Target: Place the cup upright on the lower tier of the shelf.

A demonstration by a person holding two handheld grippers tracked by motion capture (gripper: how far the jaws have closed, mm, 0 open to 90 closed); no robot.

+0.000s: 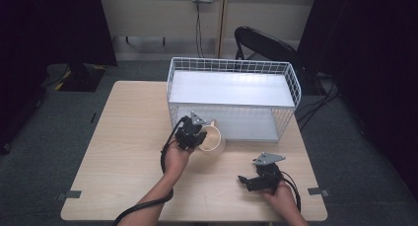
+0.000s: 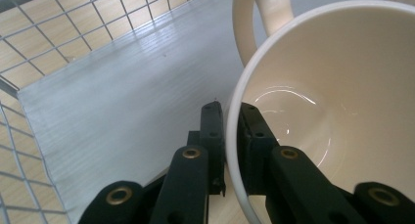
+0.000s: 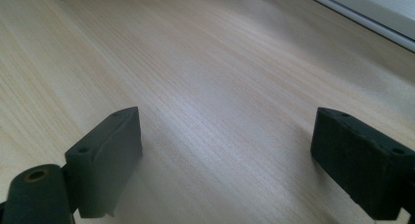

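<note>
The left gripper (image 2: pixel 232 136), a black two-jaw tool held in the person's left hand (image 1: pixel 175 159), has its jaws pinched on the rim of a cream-coloured ceramic mug (image 2: pixel 337 111): one jaw lies outside the wall, the other inside the bowl. The mug is tipped toward the camera so its glossy, empty inside shows, with its looped handle (image 2: pixel 262 18) on the far side. In the high view the mug (image 1: pixel 213 138) sits at the open front of a white wire two-tier rack (image 1: pixel 231 95) that stands along the far edge of the light wooden tabletop (image 1: pixel 128 137). Beyond the jaws lies the rack's pale lower shelf (image 2: pixel 122 101).

The right gripper (image 1: pixel 256 179), in the person's right hand (image 1: pixel 283 194) near the tabletop's near right corner, has its jaws spread wide with nothing between them, low over bare wood (image 3: pixel 220 97).
</note>
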